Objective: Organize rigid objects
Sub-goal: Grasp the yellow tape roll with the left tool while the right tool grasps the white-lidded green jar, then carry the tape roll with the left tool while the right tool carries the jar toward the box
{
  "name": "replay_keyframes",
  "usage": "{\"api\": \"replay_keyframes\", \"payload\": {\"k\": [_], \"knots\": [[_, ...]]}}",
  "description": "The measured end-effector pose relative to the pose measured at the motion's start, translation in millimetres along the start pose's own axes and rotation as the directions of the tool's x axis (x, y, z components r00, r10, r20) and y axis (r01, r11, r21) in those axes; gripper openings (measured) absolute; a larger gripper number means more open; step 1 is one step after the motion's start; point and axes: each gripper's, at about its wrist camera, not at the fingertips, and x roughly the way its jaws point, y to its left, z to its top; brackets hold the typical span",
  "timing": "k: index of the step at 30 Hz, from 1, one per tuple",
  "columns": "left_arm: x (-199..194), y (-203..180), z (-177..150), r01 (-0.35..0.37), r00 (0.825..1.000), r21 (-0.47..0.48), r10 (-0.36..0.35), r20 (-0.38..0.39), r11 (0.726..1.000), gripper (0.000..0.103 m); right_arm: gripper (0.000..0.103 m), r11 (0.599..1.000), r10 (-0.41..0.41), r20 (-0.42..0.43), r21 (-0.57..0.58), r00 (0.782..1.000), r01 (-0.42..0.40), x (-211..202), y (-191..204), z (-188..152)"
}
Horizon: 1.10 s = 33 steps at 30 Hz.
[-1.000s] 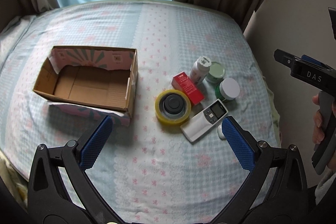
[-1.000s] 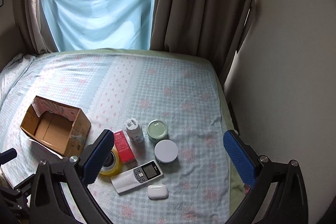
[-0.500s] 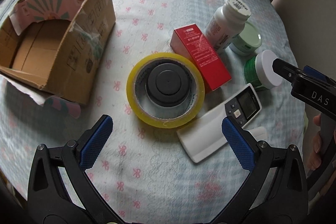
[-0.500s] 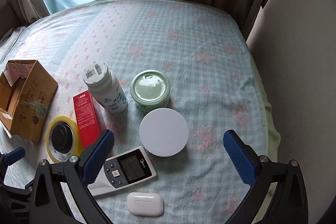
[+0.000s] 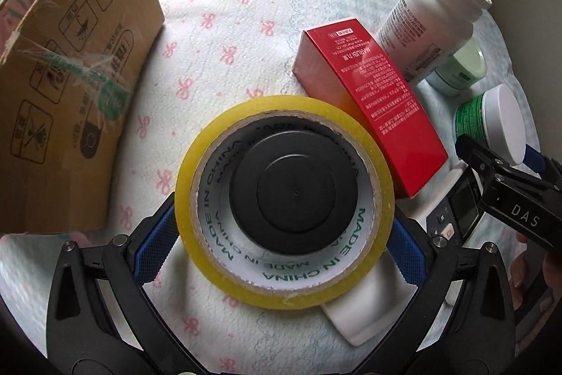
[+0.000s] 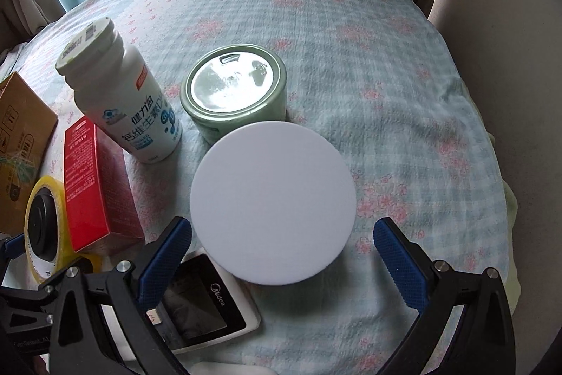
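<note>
A yellow tape roll (image 5: pixel 365 143) with a black round cap (image 5: pixel 293 190) inside it lies on the bedsheet. My left gripper (image 5: pixel 281 248) is open with its blue fingers on either side of the roll's near half. A white-lidded green jar (image 6: pixel 272 202) stands under my right gripper (image 6: pixel 281 255), which is open, its fingers flanking the jar's near edge. A red box (image 5: pixel 379 115), a white pill bottle (image 6: pixel 123 101), a pale green tin (image 6: pixel 235 90) and a white remote (image 6: pixel 207 308) lie close around them.
An open cardboard box (image 5: pixel 70 65) stands just left of the tape roll. The right gripper's body (image 5: pixel 513 195) shows at the right of the left wrist view. Curtains and a wall border the bed at the back and right.
Both grippers have moved down and forward. The left now straddles the tape roll; the right now straddles the white-lidded jar. Both jaws have narrowed.
</note>
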Motion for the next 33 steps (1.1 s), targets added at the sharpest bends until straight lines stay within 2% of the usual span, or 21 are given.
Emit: {"api": "replay_keyframes", "payload": {"k": [2,5,7,8,9,22,29,33], "knots": [[1.7,-2.0,0.7,0.009,1.0,0.013,-0.009,0.002,1.0,0.098,0.102,1.0,-0.006,0.009,0.0,1.0,0.006,1.8,1.0,1.5],[1.6,-3.3,0.6,0.01,1.0,0.025,-0.01,0.002,1.0,0.098,0.093,1.0,-0.009,0.018,-0.004,1.0,0.009,1.8,3.1,2.5],[1.9,-3.3,1.2,0.012,1.0,0.025,-0.012,-0.001,1.0,0.097,0.083,1.0,-0.009,0.014,-0.007,1.0,0.009,4.2,3.4,3.1],[2.0,-4.1,1.4,0.009,1.0,0.029,-0.009,-0.001,1.0,0.097,0.072,1.0,-0.001,0.006,-0.008,1.0,0.001,5.7,4.0,3.2],[2.1,-5.0,1.5,0.005,1.0,0.032,-0.005,0.0,0.999,0.097,0.067,1.0,0.019,0.0,-0.004,1.0,-0.019,6.4,3.6,2.7],[-12.0,-10.0,5.4,-0.004,0.999,0.062,0.002,0.035,0.998,0.097,0.066,0.999,0.035,0.013,-0.001,0.999,-0.035,-5.4,7.0,-2.3],[-40.0,-5.5,14.5,0.0,0.998,0.068,-0.004,0.059,0.998,0.097,0.066,0.999,0.032,0.033,0.01,0.999,-0.033,-32.5,2.0,4.8],[-72.7,-2.1,20.7,0.009,0.995,0.071,-0.016,0.095,0.997,0.097,0.066,1.0,0.026,0.063,0.015,0.998,-0.027,-61.6,-1.6,15.8]]}}
